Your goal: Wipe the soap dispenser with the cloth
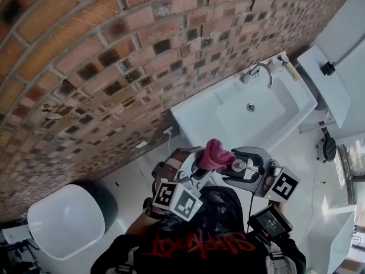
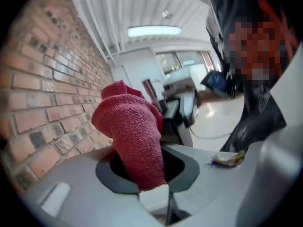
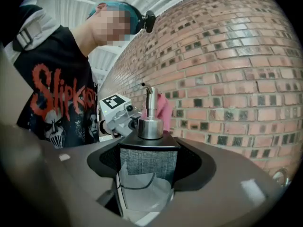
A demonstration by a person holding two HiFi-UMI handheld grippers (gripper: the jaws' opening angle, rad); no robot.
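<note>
My left gripper (image 1: 199, 173) is shut on a red terry cloth (image 1: 215, 153), which stands bunched up from its jaws (image 2: 135, 136). My right gripper (image 1: 242, 170) is shut on the soap dispenser (image 3: 147, 171), a clear bottle with a grey textured band and a chrome pump (image 3: 150, 112). The two grippers face each other close in front of the person's chest, below the sink. In the right gripper view the cloth (image 3: 165, 110) shows just behind the pump, with the left gripper's marker cube (image 3: 113, 102) to its left. Whether the cloth touches the pump I cannot tell.
A white sink (image 1: 199, 116) with a chrome tap (image 1: 261, 70) stands against the brick wall (image 1: 102, 56). A white rounded fixture (image 1: 65, 221) sits at the lower left. White fittings (image 1: 331, 79) line the right side. A small screen device (image 1: 271, 221) hangs at the person's chest.
</note>
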